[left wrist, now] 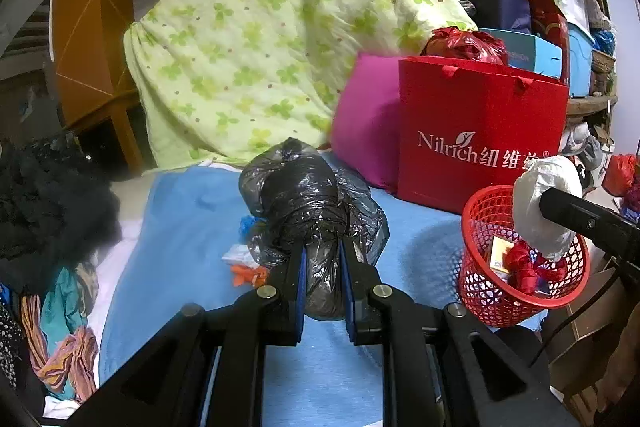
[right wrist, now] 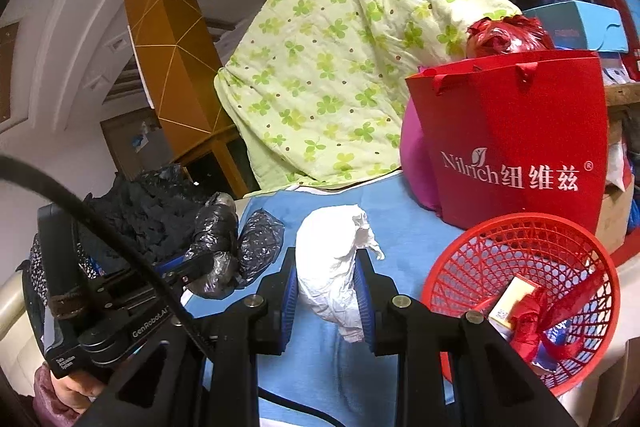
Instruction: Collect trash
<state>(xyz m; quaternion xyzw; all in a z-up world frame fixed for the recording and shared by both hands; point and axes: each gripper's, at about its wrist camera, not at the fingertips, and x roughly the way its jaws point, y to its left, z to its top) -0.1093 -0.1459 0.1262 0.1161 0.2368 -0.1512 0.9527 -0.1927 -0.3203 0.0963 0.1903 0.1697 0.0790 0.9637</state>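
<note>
Two pieces of trash are in hand at once. Nearest, the left gripper (left wrist: pixel 323 267) is clenched on a crumpled black plastic bag (left wrist: pixel 304 203), most of the bundle bulging out ahead of the pads and a loose flap hanging on its right side. The right gripper (right wrist: pixel 326 291) is clamped on a white plastic wad (right wrist: pixel 334 267), which in the left view hangs over the rim of the red mesh basket (right wrist: pixel 472 259).

The basket stands at the right edge of the blue sheet (left wrist: pixel 180 227) on the bed and already holds a small box and a red crumpled wrapper (right wrist: pixel 532 311). The step looks like the drop, white wad first. To do it well, bring the wad over the middle of the opening before letting go, since light film drifts and clings to pads. The light basket sits near the edge, so avoid nudging its rim. The black bag is bulkier; lower it in rather than toss it.

Farther back, small scraps (left wrist: pixel 246 263) lie on the sheet, then a red paper bag (left wrist: pixel 480 139) and a green quilt (left wrist: pixel 256 39).
</note>
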